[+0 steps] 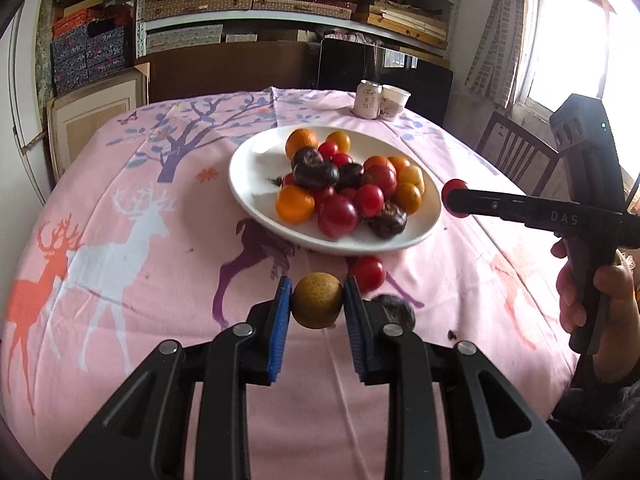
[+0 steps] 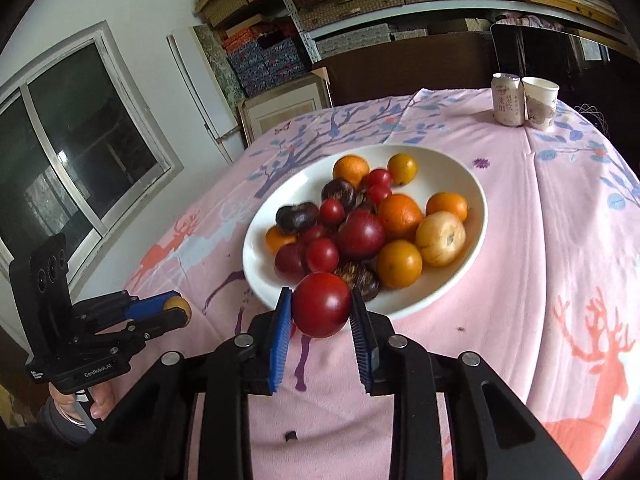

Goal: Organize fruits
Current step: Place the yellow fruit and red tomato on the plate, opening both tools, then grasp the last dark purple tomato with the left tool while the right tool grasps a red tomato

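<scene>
Holding a brown round fruit [image 1: 317,300] above the surface's [image 1: 160,280] near edge, the left gripper [image 1: 316,312] is clamped on it; the right gripper [image 2: 320,316] pinches a red tomato [image 2: 322,304] over the near rim of the white plate [image 2: 460,280], heaped with fruit at the centre.

White plate [image 2: 452,280], pink deer-print tablecloth [image 1: 160,248], blue-padded black tongs [image 1: 316,300], red tomato [image 2: 322,305], tan-brown fruit [image 1: 317,300]

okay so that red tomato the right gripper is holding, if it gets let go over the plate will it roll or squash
The red tomato looks round and glossy, so it would probably roll on the sloping white plate until neighbouring fruit stops it. Its smooth skin may slip between the right gripper pads. It holds its shape in the grip, so squashing seems unlikely.
</scene>
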{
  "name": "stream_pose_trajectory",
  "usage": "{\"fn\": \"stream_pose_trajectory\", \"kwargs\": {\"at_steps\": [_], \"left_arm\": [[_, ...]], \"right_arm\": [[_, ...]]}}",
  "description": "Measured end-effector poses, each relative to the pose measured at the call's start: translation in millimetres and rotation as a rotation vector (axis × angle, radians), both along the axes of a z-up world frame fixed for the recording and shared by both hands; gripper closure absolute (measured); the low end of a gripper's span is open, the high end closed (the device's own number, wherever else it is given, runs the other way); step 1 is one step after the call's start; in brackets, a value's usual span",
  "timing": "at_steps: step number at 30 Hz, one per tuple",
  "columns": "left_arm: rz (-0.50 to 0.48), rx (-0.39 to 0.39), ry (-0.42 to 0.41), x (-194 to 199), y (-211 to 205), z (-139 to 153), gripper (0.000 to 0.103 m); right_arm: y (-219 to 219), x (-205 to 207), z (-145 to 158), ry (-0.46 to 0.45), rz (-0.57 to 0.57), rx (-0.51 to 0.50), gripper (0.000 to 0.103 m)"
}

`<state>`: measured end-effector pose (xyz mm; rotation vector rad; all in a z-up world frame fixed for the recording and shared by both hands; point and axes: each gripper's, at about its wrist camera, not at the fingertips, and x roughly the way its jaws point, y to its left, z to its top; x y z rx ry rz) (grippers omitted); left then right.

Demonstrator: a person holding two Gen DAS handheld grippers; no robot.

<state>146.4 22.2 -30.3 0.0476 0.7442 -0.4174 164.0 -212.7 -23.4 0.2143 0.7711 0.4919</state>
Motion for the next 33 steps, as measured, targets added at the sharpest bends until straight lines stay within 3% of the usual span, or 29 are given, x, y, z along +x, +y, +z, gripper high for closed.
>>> {"fn": "stream_pose_trajectory", "kwargs": {"at_steps": [6, 11, 13, 15, 17, 22, 29, 33], "left_arm": [[-0.063, 0.015, -0.059, 47, -40, 30, 0.077], [-0.057, 0.042, -0.024, 91, -67, 22, 0.077], [-0.05, 0.037, -0.019, 96, -67, 15, 0.072], [-0.058, 0.023, -0.015, 90, -64, 10, 0.066], [-0.058, 0.049, -0.04, 76, -62, 8, 0.051], [-0.111, 0.067, -0.057, 26, -56, 1, 0.035], [-0.174, 0.237, -0.028, -24, -73, -41, 0.035], [-0.147, 0.182, 0.025, -10, -68, -43, 0.035]], "right_arm": [[-1, 52, 25, -0.012, -0.024, 0.023, 0.074], [6, 97, 16, 0.028, -0.038, 0.044, 0.071], [4, 99, 11, 0.027, -0.058, 0.056, 0.061], [2, 90, 7, 0.013, -0.058, 0.059, 0.06], [-1, 76, 3, -0.003, -0.059, 0.055, 0.06], [-23, 37, -13, -0.025, -0.078, 0.14, 0.049], [-39, 8, -36, 0.008, -0.1, 0.177, 0.046], [-38, 4, -45, 0.026, -0.102, 0.172, 0.046]]}}
